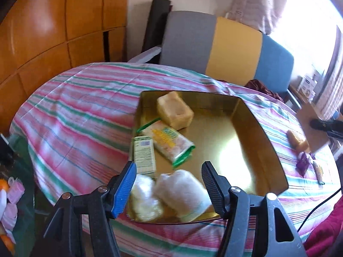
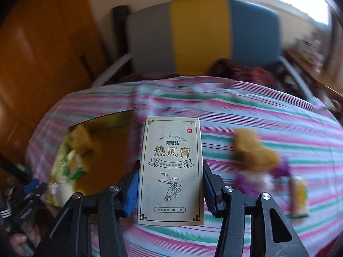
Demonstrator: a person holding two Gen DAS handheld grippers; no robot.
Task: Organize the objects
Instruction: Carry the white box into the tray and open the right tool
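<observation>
Right hand-held gripper [image 2: 170, 187] pinching a beige carton [image 2: 170, 171] above the striped tabletop [image 2: 268, 117], left hand-held gripper [image 1: 169, 187] spread over wrapped packets [image 1: 182, 194] in the gold tin [image 1: 257, 132]

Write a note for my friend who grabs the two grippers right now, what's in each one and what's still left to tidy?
Right gripper: shut on the cream box, lifted above the striped tablecloth.
Left gripper: open, holding nothing, above the near end of the gold tray.
Done: five packets lie in the tray, including the white bags nearest the fingers.
Left: drop the box in, then the yellow packet, purple sachet and small stick beside them.
</observation>
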